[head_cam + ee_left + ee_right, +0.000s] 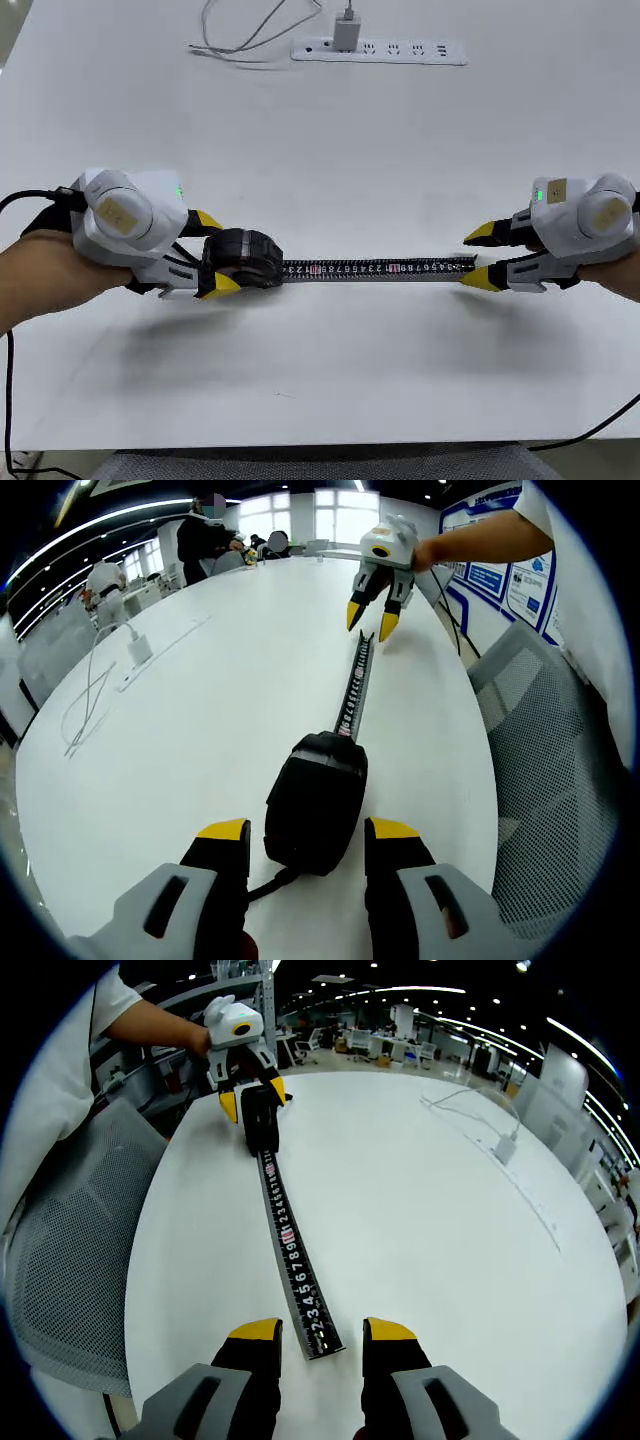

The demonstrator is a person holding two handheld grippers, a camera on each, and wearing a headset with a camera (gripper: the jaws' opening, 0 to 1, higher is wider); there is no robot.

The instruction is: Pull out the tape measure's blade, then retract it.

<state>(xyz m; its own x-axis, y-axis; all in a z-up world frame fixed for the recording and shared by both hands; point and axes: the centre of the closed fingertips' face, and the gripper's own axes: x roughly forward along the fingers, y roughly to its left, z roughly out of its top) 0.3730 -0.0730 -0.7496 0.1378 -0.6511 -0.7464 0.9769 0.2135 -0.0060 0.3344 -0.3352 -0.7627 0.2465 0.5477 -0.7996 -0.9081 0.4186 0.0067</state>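
"White tabletop point(320, 130), I see. Where is the tape measure point(240, 260)?"

"Its black case point(315, 800) sits between the tips of the left gripper point(214, 252). From there the blade point(370, 268) lies flat on the table and runs straight to the right gripper point(479, 255), ending between those tips."

"Is either one holding?"

"The right jaws stand wide, clear of the blade on both sides. The left jaws hug the rear of the case, but I cannot tell whether they pinch it."

"How will it handle?"

"The case looks hard, chunky and smooth, so I'd take it across its flat flanks or it may slip. The blade looks thin and springy and could kink. I'd grip it at its very end and expect a quick snap back once freed."

"Anything else around?"

"Well beyond both grippers there's a power strip point(380, 50) with a charger point(347, 35). A mesh chair point(540, 740) stands on the person's side."
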